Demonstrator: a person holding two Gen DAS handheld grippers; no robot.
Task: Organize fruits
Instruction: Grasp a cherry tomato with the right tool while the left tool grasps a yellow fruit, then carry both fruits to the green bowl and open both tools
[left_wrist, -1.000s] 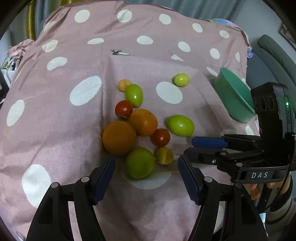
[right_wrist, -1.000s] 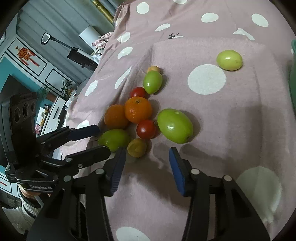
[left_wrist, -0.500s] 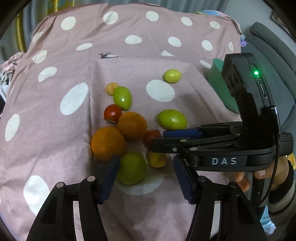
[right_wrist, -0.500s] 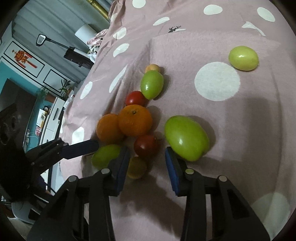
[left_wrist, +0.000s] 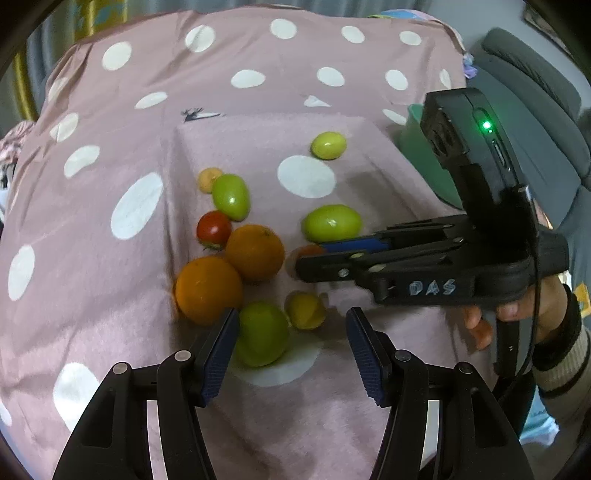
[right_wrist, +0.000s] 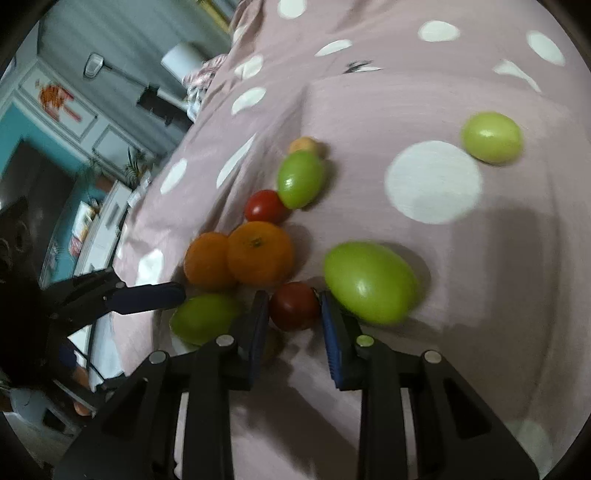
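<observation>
We see the pink polka-dot cloth (left_wrist: 110, 155) covering the whole work surface, with a green bowl (left_wrist: 424, 147) at its right edge, mostly hidden behind the right gripper's body. Right gripper (right_wrist: 293, 314) has just been closing and now pinches the dark red tomato (right_wrist: 294, 305) between its blue pads, still on the cloth. Left gripper (left_wrist: 291, 354) is spread; the round green fruit (left_wrist: 263, 334) sits between its fingers, touching the left pad, the right pad clear of it. Fruit cluster is mid-cloth: two oranges (left_wrist: 255, 253) touching each other, large green oval fruit (right_wrist: 370, 281) just beside the right gripper's right pad, another green oval (left_wrist: 231, 195) further back, a second red tomato (left_wrist: 214, 229) beside it. Small yellow fruit (left_wrist: 306, 310) lies just right of the round green one. A pale green fruit (left_wrist: 328, 145) sits apart, toward the bowl. Smallest is the pale orange fruit (left_wrist: 209, 178) at the back.
</observation>
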